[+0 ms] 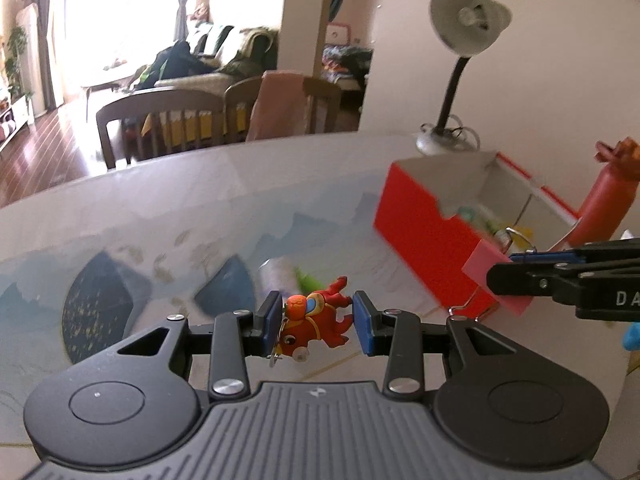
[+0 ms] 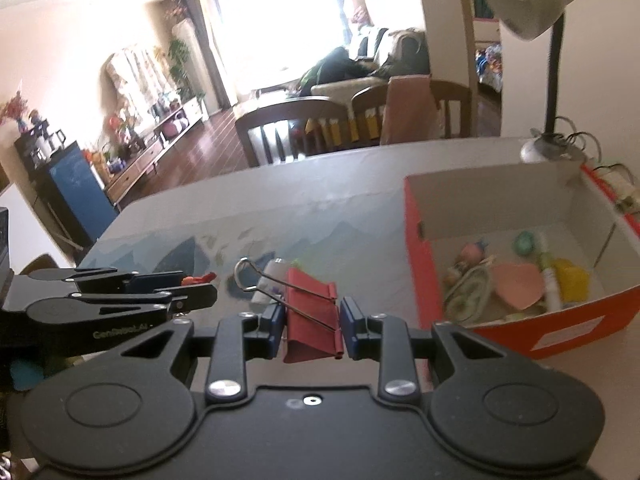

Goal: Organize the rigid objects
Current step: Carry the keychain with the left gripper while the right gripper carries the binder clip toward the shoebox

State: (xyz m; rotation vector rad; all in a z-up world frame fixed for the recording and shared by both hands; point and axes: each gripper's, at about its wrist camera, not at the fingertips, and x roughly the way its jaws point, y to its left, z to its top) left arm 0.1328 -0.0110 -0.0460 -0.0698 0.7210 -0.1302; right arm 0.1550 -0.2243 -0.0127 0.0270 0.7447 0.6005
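Above the table [image 2: 192, 216], the left gripper [image 1: 316, 322] has its jaws pinching a small, light rubbery red toy keychain [image 1: 316, 320] by the body, while the right gripper [image 2: 312, 320] clamps a stiff red binder clip [image 2: 314, 320] across its flat sides, near the red box [image 2: 424, 264].

White letters "DA" readable on side of right gripper [image 1: 500, 280], at right edge of left wrist view; rest of word cut off. Pale lettering on side of left gripper [image 2: 200, 286] in right wrist view, starts like "Gen", rest too blurred. White label [image 2: 568, 334] on red box [image 2: 424, 264] front: print unreadable.
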